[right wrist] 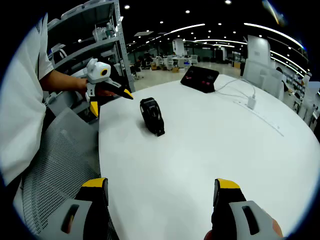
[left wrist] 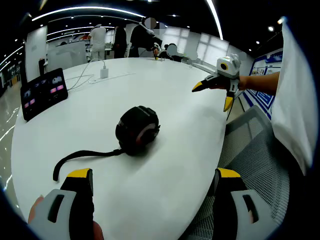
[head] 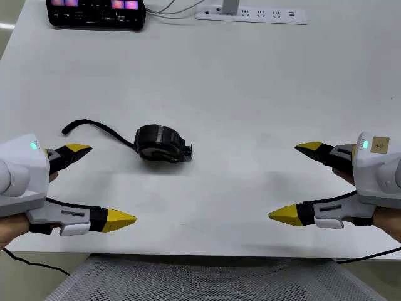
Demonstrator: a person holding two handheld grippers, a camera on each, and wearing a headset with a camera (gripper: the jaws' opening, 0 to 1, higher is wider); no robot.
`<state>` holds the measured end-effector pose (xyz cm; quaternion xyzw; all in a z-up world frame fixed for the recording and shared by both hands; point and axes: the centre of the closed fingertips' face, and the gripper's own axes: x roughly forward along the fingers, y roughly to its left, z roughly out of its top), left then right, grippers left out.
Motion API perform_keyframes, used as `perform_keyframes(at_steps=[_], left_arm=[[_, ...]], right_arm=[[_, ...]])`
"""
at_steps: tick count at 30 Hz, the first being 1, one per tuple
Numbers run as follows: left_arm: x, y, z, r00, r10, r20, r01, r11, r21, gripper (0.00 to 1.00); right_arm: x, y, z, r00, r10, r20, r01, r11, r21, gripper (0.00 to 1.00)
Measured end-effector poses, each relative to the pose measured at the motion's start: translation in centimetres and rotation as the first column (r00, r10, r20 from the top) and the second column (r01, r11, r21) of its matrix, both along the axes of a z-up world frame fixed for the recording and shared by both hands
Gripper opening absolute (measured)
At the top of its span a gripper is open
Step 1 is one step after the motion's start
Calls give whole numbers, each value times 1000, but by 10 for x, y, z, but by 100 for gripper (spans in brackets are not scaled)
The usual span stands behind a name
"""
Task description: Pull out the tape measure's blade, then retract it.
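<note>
Head view, entry one: tape measure (head: 160,143), black, on the white table (head: 250,81) between my grippers, nearer the left. Its strap (head: 94,126) trails toward my left gripper (head: 111,183), and its blade tip (head: 187,150) faces my right gripper (head: 283,181) with the blade wound in. Both grippers: jaws spread, empty, apart from the case. Step in hand, as I judge it: the approach, nothing pulled yet. Next move likely calls for my left to steady the case and my right to pinch the small hook squarely. Left gripper view adds the case's round flank, the strap curling toward my near jaw, and people standing beyond the table. Right gripper view adds the case's narrow end-on profile, hook end toward me. Head view supplies the plan layout and a power strip (head: 250,14) at the far edge.
</note>
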<state>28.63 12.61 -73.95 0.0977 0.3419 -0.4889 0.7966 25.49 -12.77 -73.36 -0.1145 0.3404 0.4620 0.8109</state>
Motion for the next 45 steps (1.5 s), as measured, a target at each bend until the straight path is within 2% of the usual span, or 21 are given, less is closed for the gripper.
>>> perform_keyframes(at_steps=[17, 21, 25, 29, 45], left_arm=[[0, 0, 2, 1000, 1, -1, -1, 1000, 0, 99], [2, -1, 4, 1000, 2, 11, -2, 1000, -8, 99], [2, -2, 3, 1000, -4, 9, 4, 1000, -9, 98], [2, -3, 3, 1000, -9, -6, 9, 1000, -12, 94], [16, -9, 2, 998, -67, 13, 67, 998, 6, 93]], right_arm=[[1, 1, 1, 1000, 2, 3, -2, 1000, -3, 85], [2, 1, 2, 1000, 0, 5, 0, 1000, 3, 85], [4, 0, 2, 1000, 0, 8, 0, 1000, 7, 83], [7, 1, 2, 1000, 0, 21, 0, 1000, 9, 84], [14, 6, 0, 1000, 26, 17, -26, 1000, 12, 82]])
